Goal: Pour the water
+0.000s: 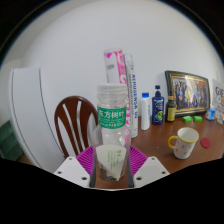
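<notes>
A clear plastic water bottle [112,125] with a green and white label and a white cap stands upright between my fingers. My gripper [111,165] is shut on the bottle, the magenta pads [88,160] pressing both sides of its lower half. The bottle's base is hidden behind the fingers. A white mug [185,143] with a yellow-green rim and handle stands on the brown table [205,160], to the right and a little beyond the fingers.
Along the wall at the back right stand a white bottle [145,111], a dark blue bottle [158,107], a framed picture [187,93] and small green items [189,119]. A pink and white package [117,65] rises behind the bottle. A wooden chair [75,122] stands left.
</notes>
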A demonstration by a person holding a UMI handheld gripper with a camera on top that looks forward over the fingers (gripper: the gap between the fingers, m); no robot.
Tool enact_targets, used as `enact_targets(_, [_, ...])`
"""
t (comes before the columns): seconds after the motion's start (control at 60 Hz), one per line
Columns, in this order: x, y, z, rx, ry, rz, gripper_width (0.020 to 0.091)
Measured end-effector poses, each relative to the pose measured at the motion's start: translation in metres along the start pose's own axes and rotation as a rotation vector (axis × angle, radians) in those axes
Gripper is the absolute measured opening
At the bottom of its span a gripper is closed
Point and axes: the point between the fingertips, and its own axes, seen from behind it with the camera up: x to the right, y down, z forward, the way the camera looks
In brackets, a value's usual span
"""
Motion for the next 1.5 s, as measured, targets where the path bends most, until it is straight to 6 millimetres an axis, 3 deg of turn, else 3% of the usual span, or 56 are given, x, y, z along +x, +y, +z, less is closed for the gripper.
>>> enact_targets(0.1, [0.004, -0.039, -0.003, 0.023, -0.055, 0.233, 0.0433])
enact_targets(0.25, [0.028, -0.085, 0.001, 0.053, -0.163, 0.693, 0.0432])
enact_targets(0.333, [0.055, -0.100, 0.011, 0.071, -0.222, 0.974, 0.0432])
enact_targets(0.55, [0.115, -0.115, 0.033, 0.121, -0.333, 1.626, 0.0431])
enact_targets(0.633, [0.126, -0.113, 0.039, 0.121, -0.378, 1.794, 0.0431])
enact_targets(0.767, [0.132, -0.110, 0.044, 0.123, -0.412, 1.916, 0.0432])
enact_targets(1.0, [0.133, -0.105, 0.045, 0.088, -0.385, 1.851, 0.0432])
enact_targets(1.183, [0.144, -0.109, 0.033, 0.048, -0.265, 1.426, 0.0432])
enact_targets(1.367, [0.204, -0.140, 0.013, 0.105, -0.090, 0.802, 0.0433])
enact_targets(1.5, [0.278, -0.144, -0.004, 0.128, 0.063, 0.416, 0.0430])
